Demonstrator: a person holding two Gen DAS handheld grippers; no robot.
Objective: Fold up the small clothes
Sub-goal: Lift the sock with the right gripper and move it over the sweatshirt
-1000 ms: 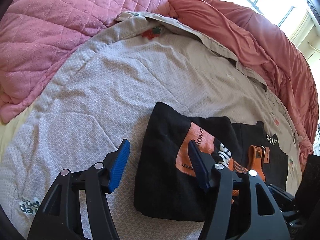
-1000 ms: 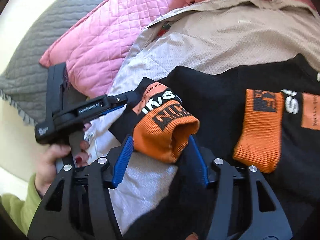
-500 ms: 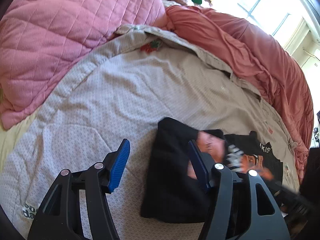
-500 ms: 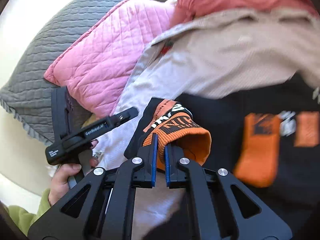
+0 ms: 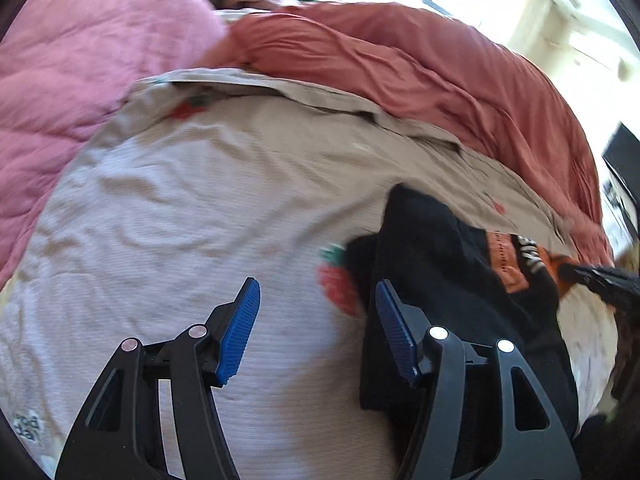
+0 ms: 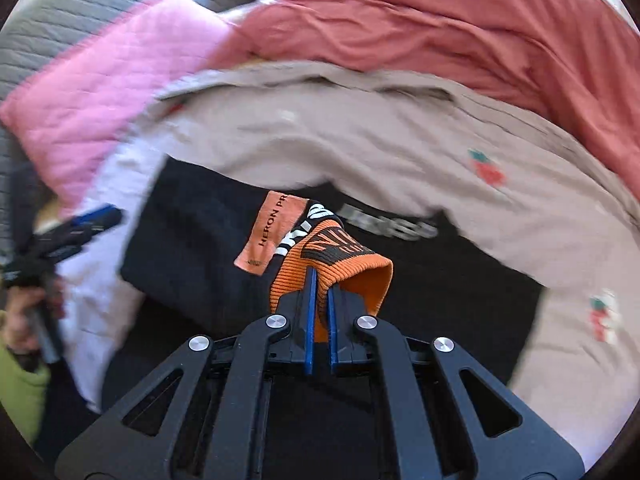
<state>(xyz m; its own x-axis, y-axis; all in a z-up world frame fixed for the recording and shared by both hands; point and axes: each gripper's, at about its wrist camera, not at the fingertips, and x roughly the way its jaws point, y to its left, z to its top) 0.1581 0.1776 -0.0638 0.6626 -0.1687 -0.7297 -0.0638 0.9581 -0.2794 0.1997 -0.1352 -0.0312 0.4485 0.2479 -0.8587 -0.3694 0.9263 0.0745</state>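
While the right gripper (image 6: 320, 280) pinched the orange ribbed cuff (image 6: 340, 256) of the black garment (image 6: 192, 240) between its blue pads (image 6: 309, 320), pressed nearly together, the cuff stood lifted slightly above the dark cloth spread beneath it. An orange label (image 6: 268, 232) with dark lettering lay on the garment just beyond the cuff. The garment rested on a beige sheet (image 6: 380, 136) printed with small red strawberries (image 6: 486, 168). At the left edge of the right wrist view, the left gripper (image 6: 92, 220) appeared blurred, held in a hand (image 6: 24, 308) above a green sleeve (image 6: 20, 396).

In the left wrist view, the left gripper (image 5: 316, 320) hung with jaws spread wide and empty over the sheet (image 5: 200, 200), the garment (image 5: 432, 260) lying beside and behind its right finger (image 5: 394, 336). Farther off, a pink quilted pillow (image 5: 80, 72) sat to the left and a rumpled coral blanket (image 5: 420, 64) lay along the sheet's far edge.
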